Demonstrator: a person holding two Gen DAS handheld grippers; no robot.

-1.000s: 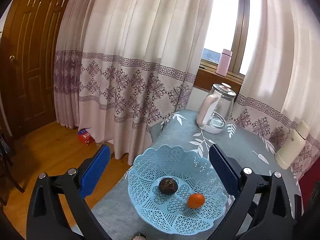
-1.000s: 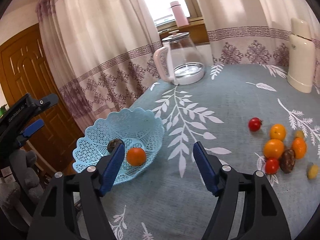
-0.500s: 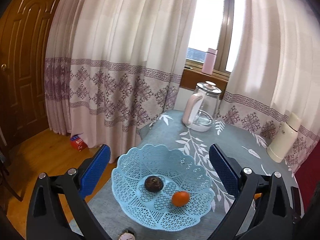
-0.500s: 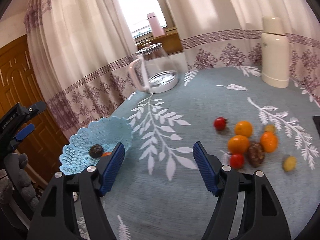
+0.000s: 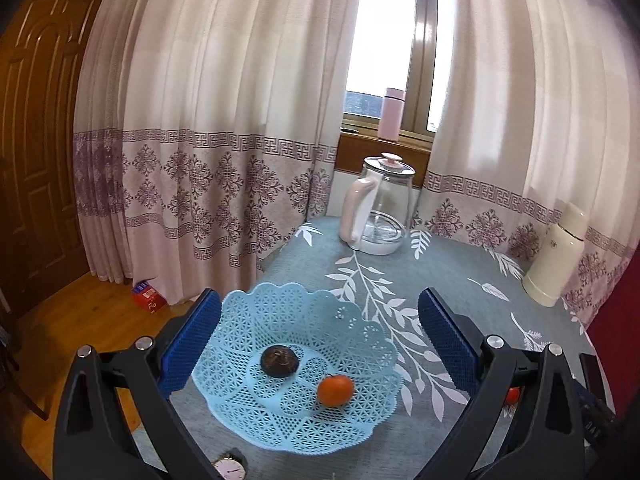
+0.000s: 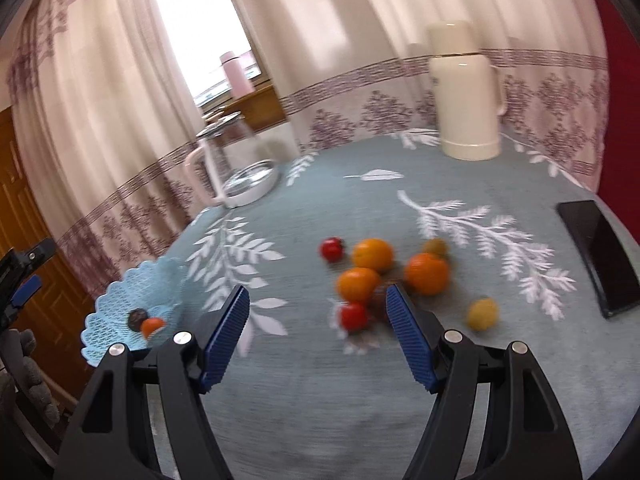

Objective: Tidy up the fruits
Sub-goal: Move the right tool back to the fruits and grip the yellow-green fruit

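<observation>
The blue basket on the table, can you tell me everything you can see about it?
The blue basket is a shallow, round bowl that looks like plastic, with a lacy cut-out pattern and a scalloped rim. It sits upright on the grey leaf-print tablecloth, near the table's edge by the curtains. Inside lie a dark brown fruit and an orange fruit, a little apart. The open left gripper is near it, touching nothing.

Perforated plastic basket [image 5: 296,364], matt woven tablecloth [image 6: 360,392], clear glass kettle [image 5: 378,204], glossy black phone [image 6: 600,256], varnished wood door [image 5: 36,140].
</observation>
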